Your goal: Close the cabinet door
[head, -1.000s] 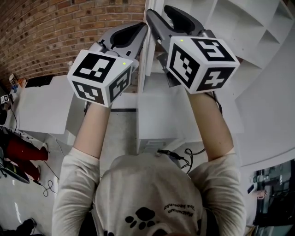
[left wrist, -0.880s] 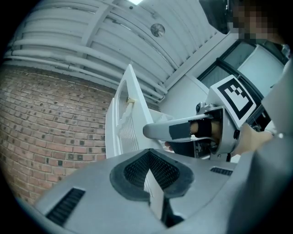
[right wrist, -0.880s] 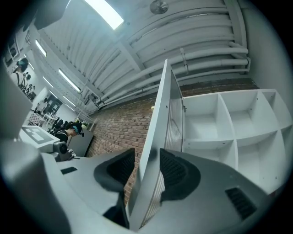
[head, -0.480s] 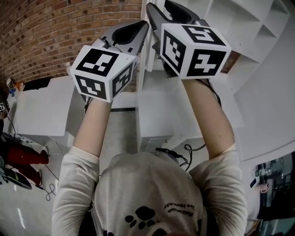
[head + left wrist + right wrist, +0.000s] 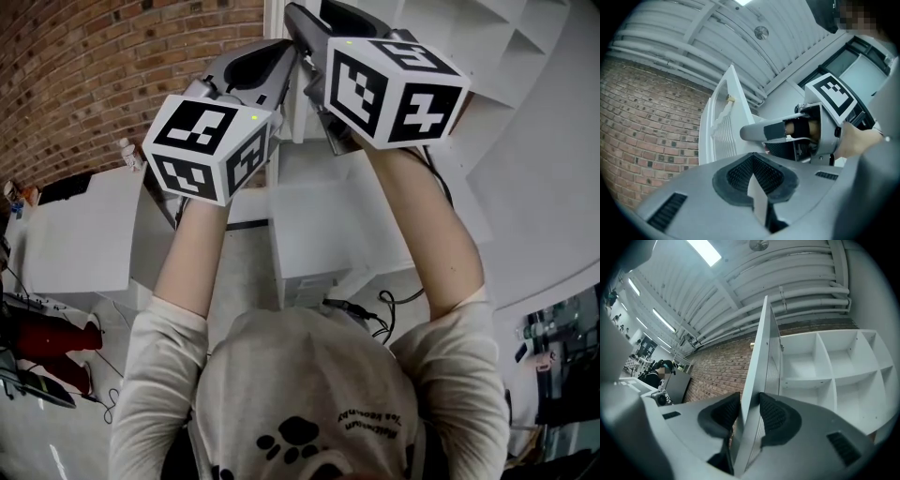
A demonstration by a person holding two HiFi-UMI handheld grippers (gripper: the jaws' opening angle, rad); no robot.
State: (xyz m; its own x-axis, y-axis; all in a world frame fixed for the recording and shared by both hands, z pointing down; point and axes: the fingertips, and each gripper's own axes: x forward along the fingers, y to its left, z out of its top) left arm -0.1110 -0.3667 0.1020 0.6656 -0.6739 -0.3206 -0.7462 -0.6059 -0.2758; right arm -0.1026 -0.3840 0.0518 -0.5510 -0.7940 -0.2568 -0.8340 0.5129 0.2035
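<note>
Both forearms reach up, side by side. The right gripper (image 5: 750, 411) has just been closing; its pads clasp the cabinet door (image 5: 761, 352) edge. The left gripper (image 5: 752, 174) is closed, empty.

Right hand-held gripper (image 5: 750, 412) gap: filled by the white slatted cabinet door (image 5: 759, 352) edge; jaws have just been closing.
Left of door: open air toward red brick wall (image 5: 642, 117); left hand-held gripper (image 5: 287, 58) just beside.
Right of door: white open shelf unit (image 5: 825, 376).
</note>
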